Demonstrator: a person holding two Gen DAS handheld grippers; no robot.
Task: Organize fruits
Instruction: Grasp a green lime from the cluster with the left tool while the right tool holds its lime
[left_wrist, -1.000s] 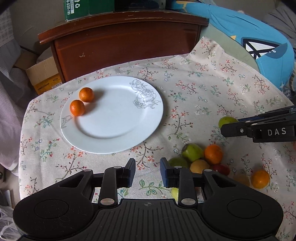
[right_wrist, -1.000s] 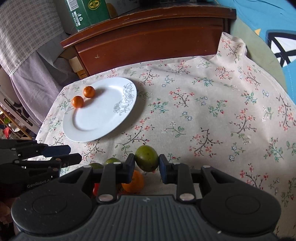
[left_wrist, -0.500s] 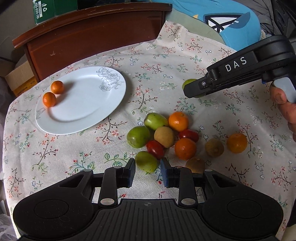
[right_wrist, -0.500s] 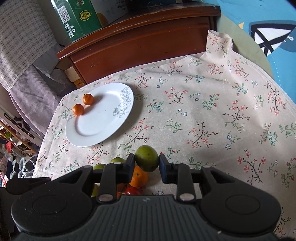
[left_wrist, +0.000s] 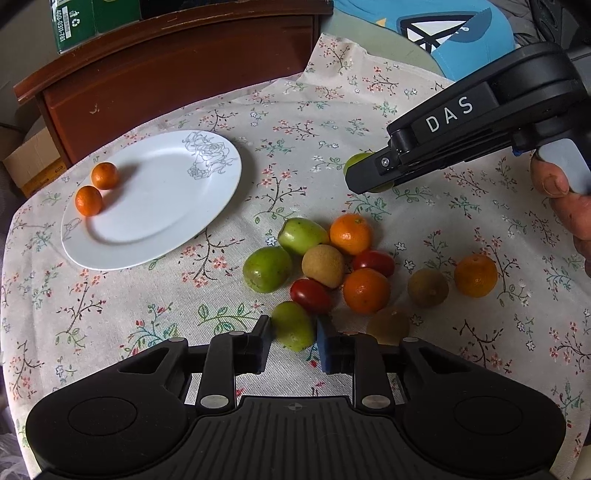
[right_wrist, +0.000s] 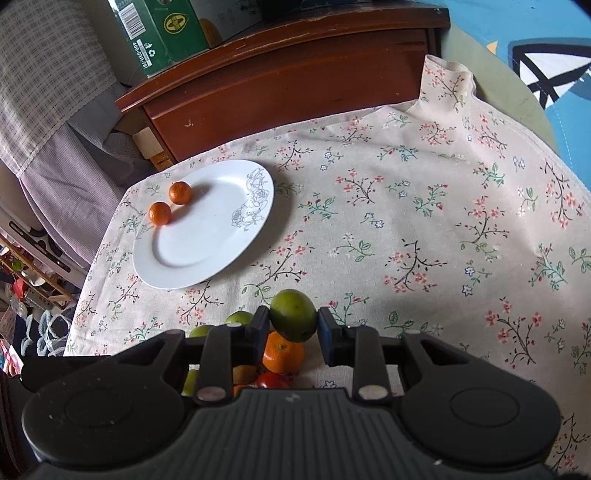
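While I sort fruit, near to far:
My left tongs (left_wrist: 294, 341): pinching a green fruit (left_wrist: 293, 325) at the pile's near edge.
My right tongs (right_wrist: 292, 328): clamped on another green fruit (right_wrist: 292, 319), held above the pile (left_wrist: 332, 266).
Done: two small oranges (left_wrist: 96, 190) on the plate (left_wrist: 159, 218).
Left: by my judgement, most fruit lies loose on the cloth (left_wrist: 406, 122).

White plate (left_wrist: 155, 221) with grey rose outline, floral cream tablecloth (left_wrist: 295, 110), orange tangerines (left_wrist: 96, 189), green fruit (right_wrist: 293, 320), black tool (right_wrist: 290, 328)
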